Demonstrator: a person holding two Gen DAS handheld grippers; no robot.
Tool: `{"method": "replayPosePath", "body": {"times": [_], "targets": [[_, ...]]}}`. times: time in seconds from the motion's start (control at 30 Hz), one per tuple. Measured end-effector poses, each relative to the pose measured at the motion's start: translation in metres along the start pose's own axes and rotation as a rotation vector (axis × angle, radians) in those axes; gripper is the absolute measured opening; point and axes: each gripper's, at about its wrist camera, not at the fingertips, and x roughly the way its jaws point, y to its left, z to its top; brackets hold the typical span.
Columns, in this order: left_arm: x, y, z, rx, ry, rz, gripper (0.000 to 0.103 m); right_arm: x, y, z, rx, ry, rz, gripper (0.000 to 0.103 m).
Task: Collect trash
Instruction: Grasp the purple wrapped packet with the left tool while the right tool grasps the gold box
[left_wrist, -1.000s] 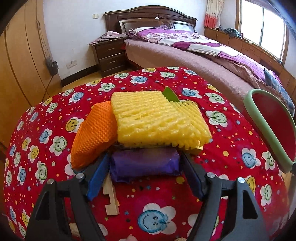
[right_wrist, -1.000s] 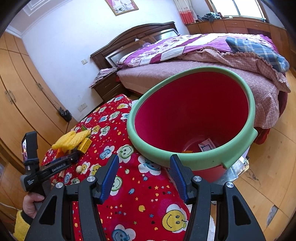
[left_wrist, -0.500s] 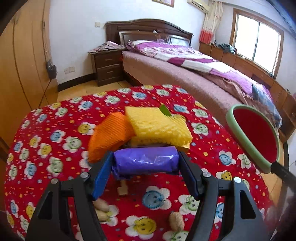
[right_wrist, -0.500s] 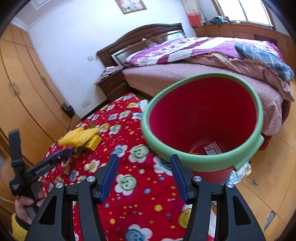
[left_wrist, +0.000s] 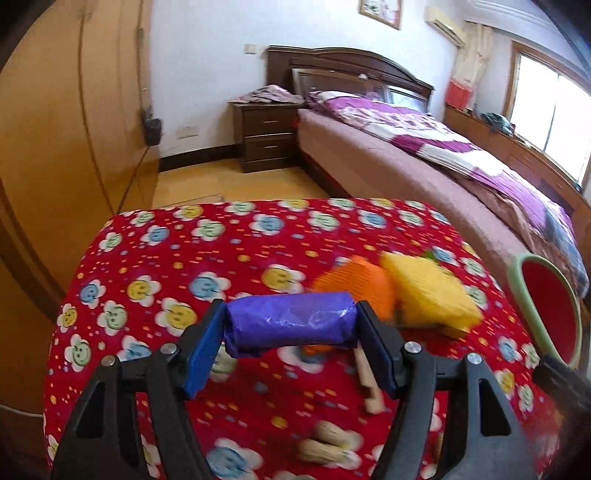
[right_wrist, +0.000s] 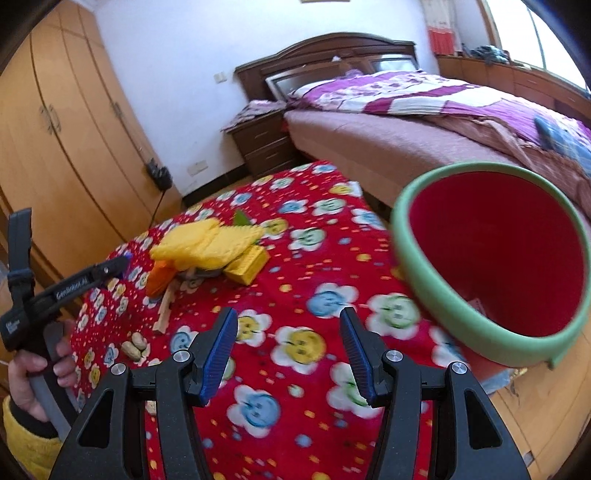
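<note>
Left gripper (left_wrist: 291, 328): in my left hand (right_wrist: 33, 376), blue pads pressed on both ends of a purple wrapped packet (left_wrist: 291, 323). The packet sits crosswise between the fingers, lifted clear of the tablecloth (left_wrist: 177, 258).

Right gripper (right_wrist: 288, 350): in my right hand, jaws standing partly apart with nothing between them, pointing down over the tablecloth, near the bucket (right_wrist: 491, 332).

Tablecloth: red, printed with smiling flowers in blue, yellow, green and white, covering a round table.

Bucket: red inside, pale green rim, tilted so its mouth faces the table; it stands beside the table's edge on the bed side. Some small scraps lie at its bottom, too blurred to name.

Trash left on the table:
- yellow foam net (right_wrist: 210, 243), lying over a yellow block (right_wrist: 249, 264);
- orange foam net (left_wrist: 354, 286), touching the yellow one;
- a green scrap (right_wrist: 242, 218) showing behind the yellow net;
- a pale wooden piece (left_wrist: 371, 387), near the orange net;
- two peanuts (left_wrist: 325, 445), close to the near edge.

Surroundings: wooden wardrobe (right_wrist: 70, 122) to the left, dark nightstand (left_wrist: 267, 138), bed (right_wrist: 417, 110) with a purple and white quilt, window at the far right.

Sleeve: yellow cuff (right_wrist: 33, 446) at my left wrist.
</note>
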Motion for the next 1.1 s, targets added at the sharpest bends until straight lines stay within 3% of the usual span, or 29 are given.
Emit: {"method": "replayPosePath", "body": {"times": [0.27, 0.47, 0.7, 0.73, 0.9, 1.1], "targets": [[0.026, 0.029, -0.002, -0.083, 0.001, 0.034, 0.071, 0.049, 0.035, 0.013, -0.066, 0.079, -0.001, 0.059], [0.036, 0.035, -0.008, -0.101, 0.005, 0.018, 0.071, 0.086, 0.051, 0.02, -0.101, 0.13, -0.029, 0.059], [0.037, 0.031, -0.01, -0.102, 0.006, -0.016, 0.071, 0.108, 0.057, 0.03, -0.12, 0.124, -0.087, 0.058], [0.037, 0.031, -0.01, -0.103, 0.007, -0.02, 0.071, 0.109, 0.057, 0.031, -0.122, 0.121, -0.093, 0.057], [0.036, 0.03, -0.011, -0.105, 0.004, -0.026, 0.071, 0.111, 0.049, 0.034, -0.107, 0.111, -0.127, 0.029], [0.035, 0.031, -0.012, -0.108, 0.004, -0.03, 0.071, 0.101, 0.036, 0.034, -0.062, 0.112, -0.083, 0.026]]}}
